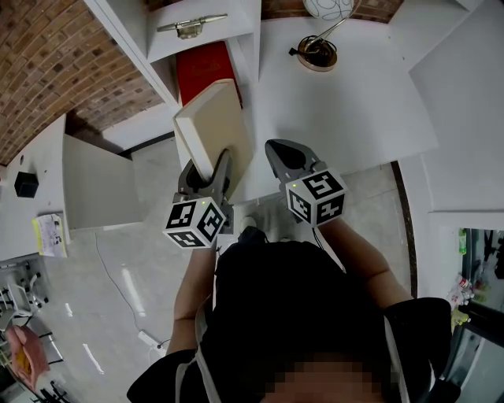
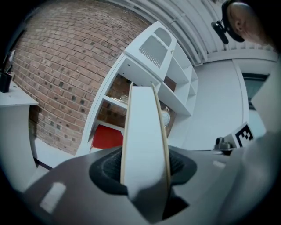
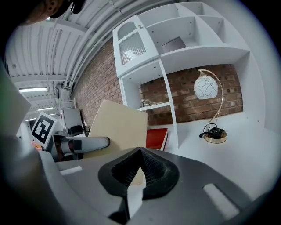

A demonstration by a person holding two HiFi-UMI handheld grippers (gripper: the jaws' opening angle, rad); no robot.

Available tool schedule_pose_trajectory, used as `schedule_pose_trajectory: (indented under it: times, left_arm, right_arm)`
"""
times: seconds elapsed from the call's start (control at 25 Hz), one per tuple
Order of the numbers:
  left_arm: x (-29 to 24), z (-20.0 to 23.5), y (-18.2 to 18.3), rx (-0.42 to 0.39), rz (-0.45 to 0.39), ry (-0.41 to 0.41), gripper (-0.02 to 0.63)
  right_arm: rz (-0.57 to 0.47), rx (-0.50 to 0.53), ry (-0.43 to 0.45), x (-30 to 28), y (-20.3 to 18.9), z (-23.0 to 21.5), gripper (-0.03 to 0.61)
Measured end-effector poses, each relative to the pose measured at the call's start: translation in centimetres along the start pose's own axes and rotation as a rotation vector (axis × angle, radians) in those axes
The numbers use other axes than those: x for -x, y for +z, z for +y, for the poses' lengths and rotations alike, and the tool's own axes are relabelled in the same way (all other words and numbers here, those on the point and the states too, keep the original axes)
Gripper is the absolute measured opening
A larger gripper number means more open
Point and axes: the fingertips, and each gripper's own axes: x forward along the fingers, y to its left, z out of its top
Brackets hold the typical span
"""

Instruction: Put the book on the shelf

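A cream-covered book (image 1: 214, 124) stands on edge in the air in front of the white shelf unit (image 1: 236, 20). My left gripper (image 1: 206, 175) is shut on its lower end; in the left gripper view the book's white page edge (image 2: 142, 140) rises straight up between the pads. To the right of the book, my right gripper (image 1: 288, 157) hovers shut with nothing in it. From the right gripper view the book's cover (image 3: 117, 127) shows at left with the left gripper's finger (image 3: 83, 144) against it. A red book (image 1: 203, 71) lies in the lowest shelf compartment, beyond the held book.
A gold-based lamp (image 1: 316, 52) with a white globe (image 3: 206, 88) stands on the white desk (image 1: 346, 102) to the right of the shelf. A metal object (image 1: 191, 26) rests on a higher shelf board. A brick wall (image 1: 55, 71) backs the shelf. A low white cabinet (image 1: 90, 181) stands at left.
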Motion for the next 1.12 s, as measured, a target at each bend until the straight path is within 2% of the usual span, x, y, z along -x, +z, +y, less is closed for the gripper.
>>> schedule_pose_trajectory:
  times: [0.6,0.76,0.96,1.12]
  left_arm:
    - [-2.4,3.9,0.9,0.067,0.064,-0.105,0.212]
    - [-2.8,4.8,1.1,0.104,0.084,-0.141,0.212]
    - [-3.5,5.4,1.3,0.151,0.091,-0.172,0.212]
    - [-4.2,5.7,0.9,0.203,0.091,-0.167,0.211]
  right_arm:
    - [0.024,0.049,-0.058,-4.5,1.1,1.5,-0.003]
    - [0.035,0.064,-0.077,-5.6,1.2,1.7,-0.003]
    - [0.047,0.062,-0.058,-6.6,1.3,1.5,-0.002]
    - [0.064,0.075,-0.050,-7.1,1.2,0.8,0.019]
